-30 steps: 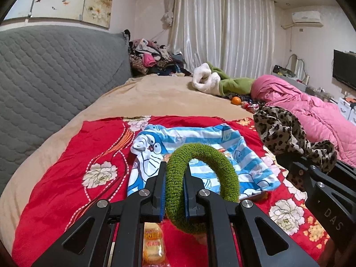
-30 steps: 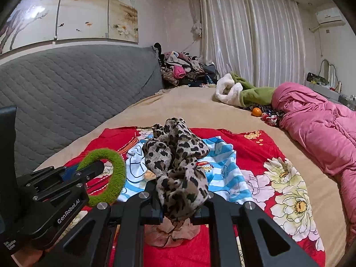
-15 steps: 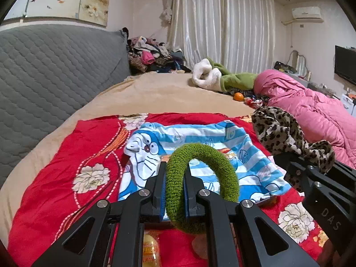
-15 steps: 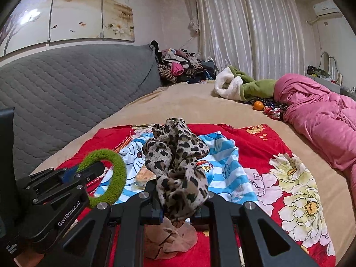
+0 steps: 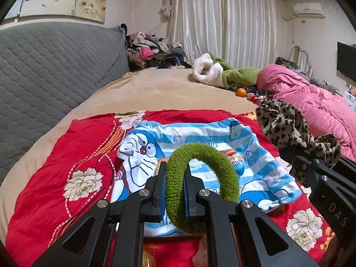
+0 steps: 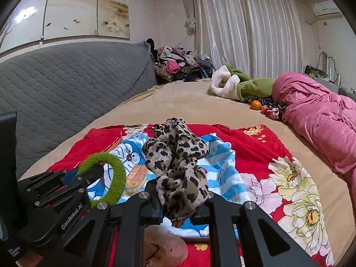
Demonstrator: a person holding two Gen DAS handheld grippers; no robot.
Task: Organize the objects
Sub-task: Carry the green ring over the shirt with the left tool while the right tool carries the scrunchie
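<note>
A pink quilt (image 6: 318,115) is lying bunched along the bed's (image 6: 178,102) right side, an orange (image 6: 255,105) is sitting just beside it, and white curtains (image 6: 244,26) are hanging behind.

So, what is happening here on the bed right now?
A person is tidying small things on a bed with a gripper in each hand. The left gripper is shut on a green hair band, and the right gripper is shut on a leopard scrunchie. Both are held above a blue striped cartoon cloth that lies on a red flowered blanket. A snack packet lies on the cloth. Neither item has been put down yet.
</note>
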